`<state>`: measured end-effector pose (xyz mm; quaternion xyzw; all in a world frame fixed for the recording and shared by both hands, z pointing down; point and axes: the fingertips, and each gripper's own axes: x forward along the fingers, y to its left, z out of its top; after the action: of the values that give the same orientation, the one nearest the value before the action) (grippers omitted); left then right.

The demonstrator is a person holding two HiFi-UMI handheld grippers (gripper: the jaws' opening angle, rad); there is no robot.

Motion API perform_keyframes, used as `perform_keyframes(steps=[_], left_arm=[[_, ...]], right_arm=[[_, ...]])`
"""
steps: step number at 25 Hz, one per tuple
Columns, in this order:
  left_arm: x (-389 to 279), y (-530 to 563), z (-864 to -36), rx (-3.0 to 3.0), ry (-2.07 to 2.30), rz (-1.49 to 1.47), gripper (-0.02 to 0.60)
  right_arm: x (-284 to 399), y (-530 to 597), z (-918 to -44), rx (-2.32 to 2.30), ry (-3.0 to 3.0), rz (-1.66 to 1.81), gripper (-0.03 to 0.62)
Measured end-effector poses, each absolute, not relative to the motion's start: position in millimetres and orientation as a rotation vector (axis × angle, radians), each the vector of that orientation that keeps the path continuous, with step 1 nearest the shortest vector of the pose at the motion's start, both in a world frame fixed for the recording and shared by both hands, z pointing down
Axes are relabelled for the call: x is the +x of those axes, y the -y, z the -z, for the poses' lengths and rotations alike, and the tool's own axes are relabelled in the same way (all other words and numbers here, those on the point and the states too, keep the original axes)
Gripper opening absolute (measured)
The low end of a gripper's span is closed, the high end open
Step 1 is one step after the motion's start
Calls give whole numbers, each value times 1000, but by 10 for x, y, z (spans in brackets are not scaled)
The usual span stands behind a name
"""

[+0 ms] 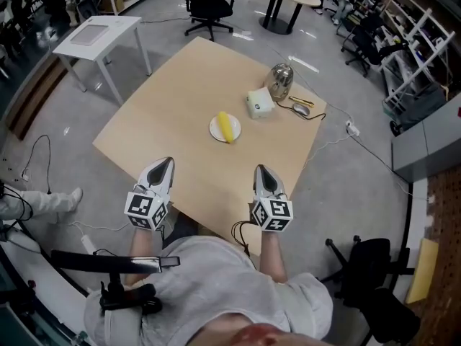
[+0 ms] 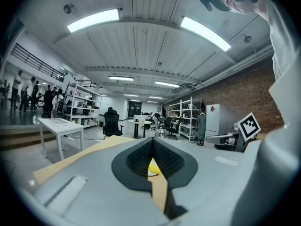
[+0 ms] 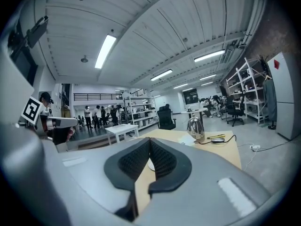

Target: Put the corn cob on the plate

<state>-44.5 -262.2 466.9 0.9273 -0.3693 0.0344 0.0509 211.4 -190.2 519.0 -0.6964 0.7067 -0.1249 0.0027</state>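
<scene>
Closest to the lens is the person's grey shirt (image 1: pixel 216 280), filling the bottom of the head view. The corn cob (image 1: pixel 227 127) already lies on the plate (image 1: pixel 214 130), a small white one near the middle of the light wooden table (image 1: pixel 166 114). The yellow cob rests across the plate's right half, one end reaching the rim nearest the person. Neither tool touches it. The left gripper (image 1: pixel 167 163) and the right gripper (image 1: pixel 260 169) are held over the near part of the table, well apart from the plate and to either side of it, pointing away from the person. In the left gripper view the two dark ribbed pads (image 2: pixel 138 157) meet at their tips with nothing caught between them, and the cob shows only far off through the slit below the tips. The right gripper view shows the same: jaws closed together and empty, with a sliver of the white plate beyond. Past the plate, toward the table's far right corner, stand a pale boxy object (image 1: pixel 259 103), a shiny metal kettle (image 1: pixel 282 80) behind it, and a computer mouse (image 1: pixel 301 109) on a dark cable beside a yellow pen (image 1: pixel 301 100). On the grey floor beyond are a small white table (image 1: pixel 97 34) and a black office chair (image 1: pixel 209 2)
</scene>
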Motion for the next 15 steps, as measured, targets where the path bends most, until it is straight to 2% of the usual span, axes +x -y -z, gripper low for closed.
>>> perform_keyframes(steps=[15], left_arm=[[-447,2615,-4691,2843,1109,-98,20]], right_arm=[[2025,1883,-5263,-2173,-2232,395,6]])
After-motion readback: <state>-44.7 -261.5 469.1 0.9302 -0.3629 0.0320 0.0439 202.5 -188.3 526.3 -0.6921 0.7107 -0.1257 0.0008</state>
